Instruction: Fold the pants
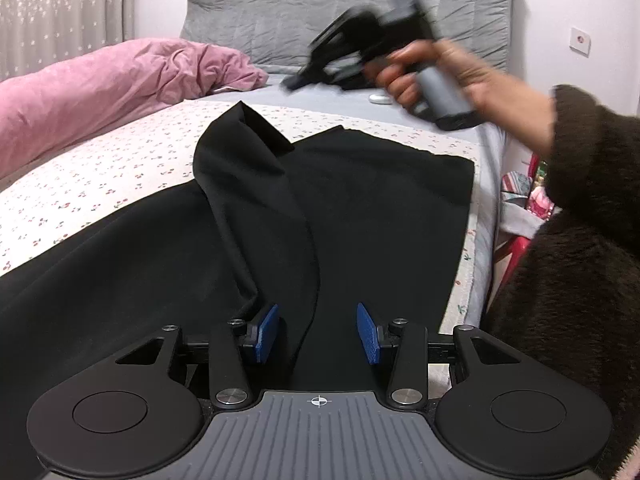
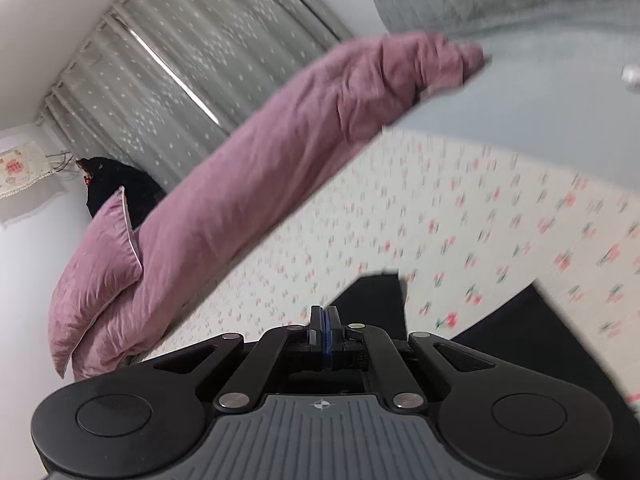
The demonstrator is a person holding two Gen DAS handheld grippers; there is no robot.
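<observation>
Black pants lie spread on the flowered bedsheet, with one leg folded over into a raised ridge down the middle. My left gripper is open low over the near end of the pants, a fold edge lying between its blue pads. My right gripper is held in a hand above the far end of the pants, blurred by motion. In the right wrist view the right gripper is shut with nothing between its pads, and the pants lie below it.
A pink duvet is heaped along the left of the bed, also in the right wrist view. A grey headboard stands behind. A small white object lies on the grey sheet. The bed's right edge drops to red items.
</observation>
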